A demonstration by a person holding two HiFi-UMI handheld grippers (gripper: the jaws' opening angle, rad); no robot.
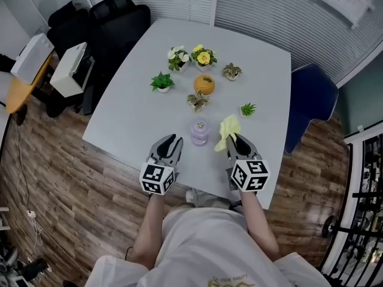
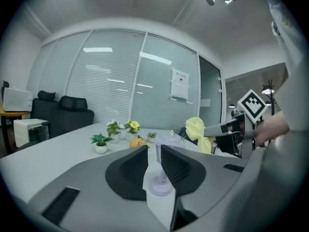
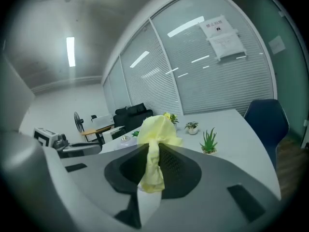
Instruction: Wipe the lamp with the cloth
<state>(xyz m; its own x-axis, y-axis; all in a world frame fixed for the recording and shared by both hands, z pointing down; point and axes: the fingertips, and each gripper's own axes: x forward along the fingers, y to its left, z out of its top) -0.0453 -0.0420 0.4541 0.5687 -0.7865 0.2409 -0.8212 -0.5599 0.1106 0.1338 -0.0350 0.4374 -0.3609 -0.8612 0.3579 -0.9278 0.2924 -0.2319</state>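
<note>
Yellow cloth (image 3: 153, 129) pinched by right hand-held gripper (image 1: 236, 140); left hand-held gripper (image 2: 153, 151) slightly spread; plants (image 1: 162, 79) in pots (image 1: 163, 90).

Grey table (image 1: 134, 121) is set on wood-plank floor (image 1: 66, 190), black chairs (image 1: 116, 20) and blue chair (image 1: 312, 97) are placed beside it, glass walls (image 1: 269, 11) are covered by blinds

Hiding part of the lamp (image 2: 160, 182) behind the left gripper (image 2: 154, 148) pads. Tucking part of the blue chair (image 1: 312, 97) under the table (image 1: 137, 124). Showing the wall notice (image 3: 223, 37) print too small for reading.
</note>
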